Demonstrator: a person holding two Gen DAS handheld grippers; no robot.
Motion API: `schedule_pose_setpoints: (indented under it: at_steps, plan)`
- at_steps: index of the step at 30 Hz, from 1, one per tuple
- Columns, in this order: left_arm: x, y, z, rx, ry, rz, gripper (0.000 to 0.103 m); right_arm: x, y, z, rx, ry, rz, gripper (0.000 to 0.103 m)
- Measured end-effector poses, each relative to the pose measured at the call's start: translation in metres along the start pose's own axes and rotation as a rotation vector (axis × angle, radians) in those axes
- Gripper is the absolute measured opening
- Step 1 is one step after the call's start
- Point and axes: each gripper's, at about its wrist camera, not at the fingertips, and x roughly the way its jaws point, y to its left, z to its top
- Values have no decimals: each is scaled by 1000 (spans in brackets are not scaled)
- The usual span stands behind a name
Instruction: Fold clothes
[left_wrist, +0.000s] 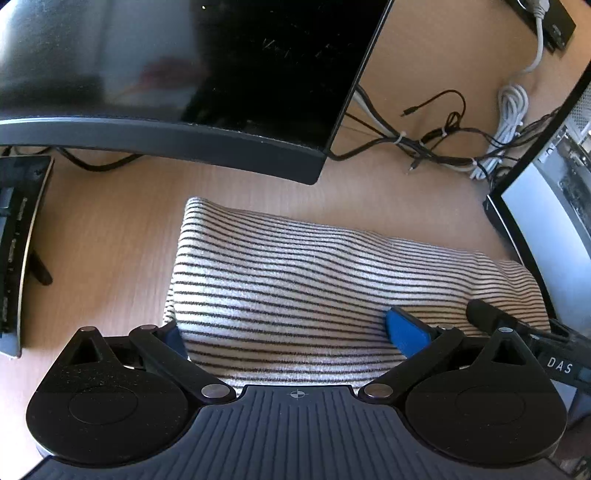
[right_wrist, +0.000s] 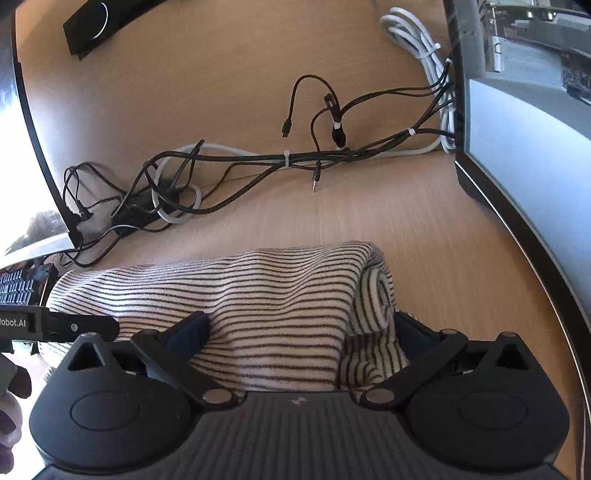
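A folded garment with white and dark stripes (left_wrist: 295, 266) lies as a thick bundle on the wooden desk (left_wrist: 110, 229). My left gripper (left_wrist: 290, 332) is open wide and straddles the bundle's near edge, with its blue pads (left_wrist: 406, 332) against the cloth on both sides. The right wrist view shows the same garment (right_wrist: 258, 288) with a rolled end at its right. There my right gripper (right_wrist: 299, 332) is also open wide around the bundle, its right finger beside the roll. Each gripper's black body shows at the edge of the other's view.
A dark monitor (left_wrist: 184, 74) hangs over the desk just behind the garment, and a second screen (right_wrist: 535, 166) stands at the right. Tangled black and white cables (right_wrist: 258, 158) lie behind. A keyboard (right_wrist: 18, 288) and a person's hand (right_wrist: 11, 406) are at the left.
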Motion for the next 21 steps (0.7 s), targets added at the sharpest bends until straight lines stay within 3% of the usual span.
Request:
schedule_pose_setpoints:
  at_steps: [5, 10, 17, 21]
  plan:
    - [3, -9, 1, -6, -3, -25, 103, -3, 11, -10, 19, -4, 22, 103]
    - [-9, -8, -29, -19, -40, -58, 103, -11, 23, -22, 13, 4, 30, 103]
    - [-28, 11, -79, -14, -32, -94, 103, -44, 33, -55, -3, 8, 25, 103]
    - [-44, 14, -111, -6, -29, -93, 103, -67, 46, -77, 8, 8, -29, 103]
